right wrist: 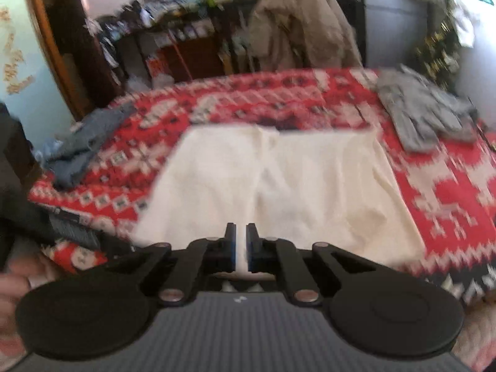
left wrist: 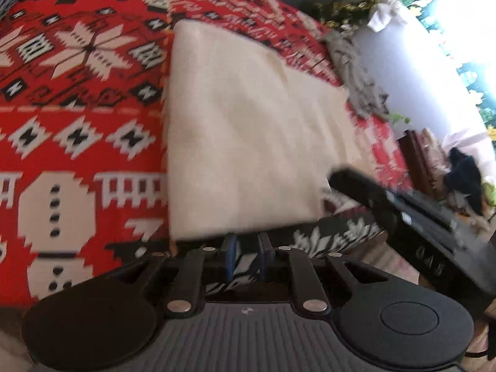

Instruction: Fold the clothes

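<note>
A cream cloth (left wrist: 248,124) lies flat, folded into a rectangle, on a red patterned blanket (left wrist: 77,108). My left gripper (left wrist: 246,241) sits at the cloth's near edge. Its blue pads are close together, the edge lies over their tips, and a pale strip shows between them. My right gripper (right wrist: 241,241) is shut on the cream cloth (right wrist: 310,186), with white fabric pinched between its pads. In the left wrist view the right gripper (left wrist: 336,176) meets the cloth's near right corner. Both views are blurred.
A crumpled grey garment (right wrist: 424,111) lies at the blanket's far right and a blue-grey garment (right wrist: 77,142) at its far left. A beige coat (right wrist: 303,31) hangs behind the bed beside cluttered shelves (right wrist: 173,31). A person's hand (right wrist: 12,285) shows at the left edge.
</note>
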{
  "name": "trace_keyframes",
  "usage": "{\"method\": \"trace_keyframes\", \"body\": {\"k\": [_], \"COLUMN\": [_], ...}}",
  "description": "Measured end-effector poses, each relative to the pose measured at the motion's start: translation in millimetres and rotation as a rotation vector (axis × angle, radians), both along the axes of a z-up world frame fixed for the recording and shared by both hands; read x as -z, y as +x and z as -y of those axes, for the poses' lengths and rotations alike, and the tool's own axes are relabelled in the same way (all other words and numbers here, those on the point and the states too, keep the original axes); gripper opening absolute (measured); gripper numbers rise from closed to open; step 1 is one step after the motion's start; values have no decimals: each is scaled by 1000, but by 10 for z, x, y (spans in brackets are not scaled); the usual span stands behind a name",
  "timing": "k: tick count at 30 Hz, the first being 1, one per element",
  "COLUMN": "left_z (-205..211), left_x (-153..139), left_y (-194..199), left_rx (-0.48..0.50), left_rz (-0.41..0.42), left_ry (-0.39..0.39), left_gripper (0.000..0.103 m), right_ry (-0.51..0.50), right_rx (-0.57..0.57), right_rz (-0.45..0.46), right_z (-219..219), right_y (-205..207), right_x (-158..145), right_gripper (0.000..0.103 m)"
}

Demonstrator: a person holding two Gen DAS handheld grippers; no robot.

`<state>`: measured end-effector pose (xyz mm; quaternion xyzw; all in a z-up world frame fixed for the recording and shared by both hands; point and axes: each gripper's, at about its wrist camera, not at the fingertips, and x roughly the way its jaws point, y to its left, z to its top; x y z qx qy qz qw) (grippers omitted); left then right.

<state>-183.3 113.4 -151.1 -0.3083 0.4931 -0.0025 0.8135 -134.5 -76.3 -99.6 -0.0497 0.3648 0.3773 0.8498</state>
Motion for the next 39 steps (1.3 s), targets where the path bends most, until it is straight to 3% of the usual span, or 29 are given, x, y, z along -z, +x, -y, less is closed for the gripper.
{"method": "trace_keyframes", "body": {"k": [4, 8, 14, 16, 23, 28, 31, 35, 39], "left_z": [-32, -152, -455, -567, -685, -663, -650, -661, -673], "left_x": [-89, -243, -154, -87, 67, 182, 119, 25, 99], "left_y": [-87, -147, 153, 281, 347, 113, 62, 60, 79], "left_rx": [-8, -42, -176, -229, -267, -252, -254, -267, -305], "left_rz": [46, 127, 160, 177, 157, 135, 139, 168, 155], "left_ry": [0, -42, -79, -131, -168, -251, -227, -188, -220], "left_gripper": [11, 11, 10, 10, 5, 3, 2, 3, 2], "right_ry": [-1, -39, -31, 3, 42, 5, -23, -26, -56], "right_rx": [-76, -85, -113, -101, -94, -110, -140, -223, -502], "right_rz": [-9, -59, -58, -46, -30, -54, -64, -98, -121], "right_z": [-299, -306, -183, -261, -770, -780, -713, -749, -1069], "right_y": [38, 21, 24, 150, 588, 580, 540, 562, 666], "right_x": [127, 321, 212, 135, 169, 404, 384, 205, 68], "right_gripper": [7, 7, 7, 10, 11, 10, 11, 12, 12]}}
